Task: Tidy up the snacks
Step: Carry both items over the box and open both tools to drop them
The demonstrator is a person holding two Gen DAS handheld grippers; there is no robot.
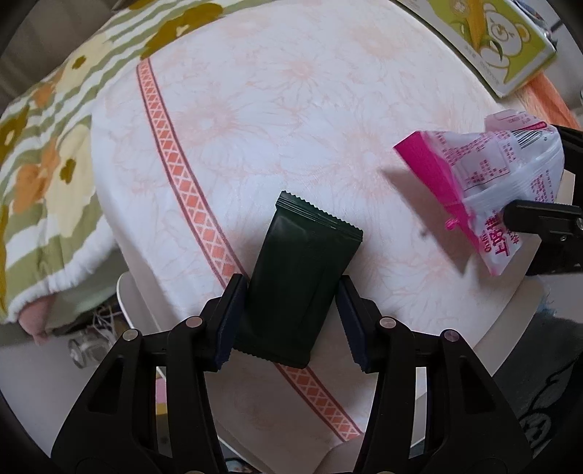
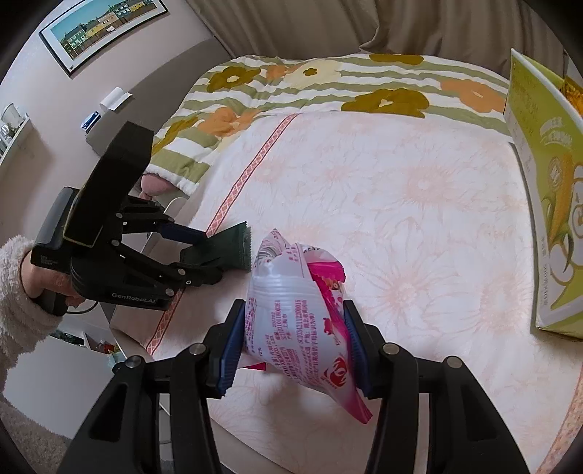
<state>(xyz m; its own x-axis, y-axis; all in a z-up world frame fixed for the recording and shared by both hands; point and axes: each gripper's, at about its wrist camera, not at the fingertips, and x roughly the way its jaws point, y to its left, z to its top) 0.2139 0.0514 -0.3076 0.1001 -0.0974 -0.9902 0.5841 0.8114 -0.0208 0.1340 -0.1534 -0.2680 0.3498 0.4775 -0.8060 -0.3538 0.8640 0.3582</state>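
Down by the near edge of the table [image 1: 328, 91], the left gripper [image 1: 288, 321] pointed straight at the cloth, its two blue pads pinching a dark green snack packet [image 1: 302, 269] by its long sides. Packet lay along the cloth, its serrated end toward the middle of the table, its lower end just beside the red diamond-pattern stripe [image 1: 171, 153] that ran across the pale floral tablecloth [image 1: 291, 109].

Right gripper [image 2: 293, 339] angled downward, pads pressed on the flanks of a pink and white snack bag [image 2: 302, 313]. Bag was puffed and crumpled, held clear of the cloth, casting a shadow beneath. From the left wrist view the same bag [image 1: 503, 189] showed at the right, well apart from the green packet.

From the right wrist view, a hand [image 2: 51, 284] in a fluffy white sleeve [image 2: 14, 291] gripped the left unit's handle; the green packet [image 2: 233, 248] stuck out between its fingers.

A green-and-yellow box [image 2: 546, 204] with a corn picture stood upright at the far right of the table. A striped flower-print blanket [image 2: 291, 87] was bunched along the far side. A framed picture [image 2: 102, 29] hung on the wall.
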